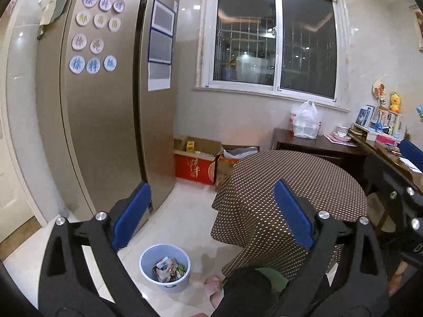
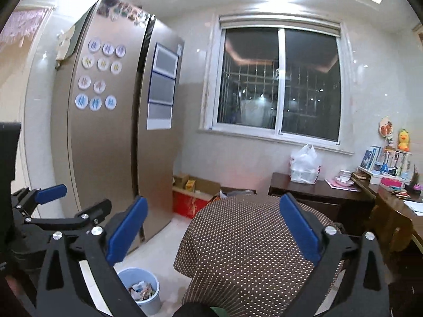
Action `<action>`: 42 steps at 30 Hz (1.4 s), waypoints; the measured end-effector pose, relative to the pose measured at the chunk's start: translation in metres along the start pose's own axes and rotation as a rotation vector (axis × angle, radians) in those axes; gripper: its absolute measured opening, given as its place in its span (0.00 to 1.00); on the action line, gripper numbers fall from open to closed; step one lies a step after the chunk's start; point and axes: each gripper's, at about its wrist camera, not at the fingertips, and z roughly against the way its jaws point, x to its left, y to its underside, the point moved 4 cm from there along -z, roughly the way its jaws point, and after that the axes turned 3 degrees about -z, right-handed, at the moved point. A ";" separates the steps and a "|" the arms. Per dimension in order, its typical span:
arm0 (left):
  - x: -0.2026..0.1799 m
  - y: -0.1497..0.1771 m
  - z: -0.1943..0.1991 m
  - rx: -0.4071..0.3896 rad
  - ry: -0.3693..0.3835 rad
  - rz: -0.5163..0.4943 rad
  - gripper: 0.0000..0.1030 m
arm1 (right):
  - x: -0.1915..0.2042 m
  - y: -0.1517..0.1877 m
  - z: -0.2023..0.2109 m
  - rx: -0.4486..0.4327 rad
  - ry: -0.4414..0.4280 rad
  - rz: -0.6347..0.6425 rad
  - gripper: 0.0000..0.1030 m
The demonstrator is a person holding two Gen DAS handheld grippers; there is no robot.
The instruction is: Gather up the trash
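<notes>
A pale blue bin (image 1: 165, 268) stands on the white floor between the fridge and the round table; crumpled wrappers and paper trash (image 1: 167, 266) lie inside it. In the right wrist view the same bin (image 2: 141, 294) shows at the bottom left. My left gripper (image 1: 211, 214) is held above the floor, open, with nothing between its blue pads. My right gripper (image 2: 212, 227) is open too and empty, raised over the table's edge. The left gripper (image 2: 53, 198) also shows at the left of the right wrist view.
A round table with a brown dotted cloth (image 1: 290, 192) fills the middle right. A tall fridge (image 1: 105, 105) stands left. Cardboard boxes (image 1: 203, 163) sit under the window. A dark sideboard (image 1: 317, 145) carries a white plastic bag (image 1: 305, 120). A person's foot in a slipper (image 1: 212, 285) is near the bin.
</notes>
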 end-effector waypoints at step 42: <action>-0.022 -0.019 0.044 -0.138 0.003 -0.056 0.90 | -0.015 -0.011 0.035 -0.055 -0.020 -0.057 0.95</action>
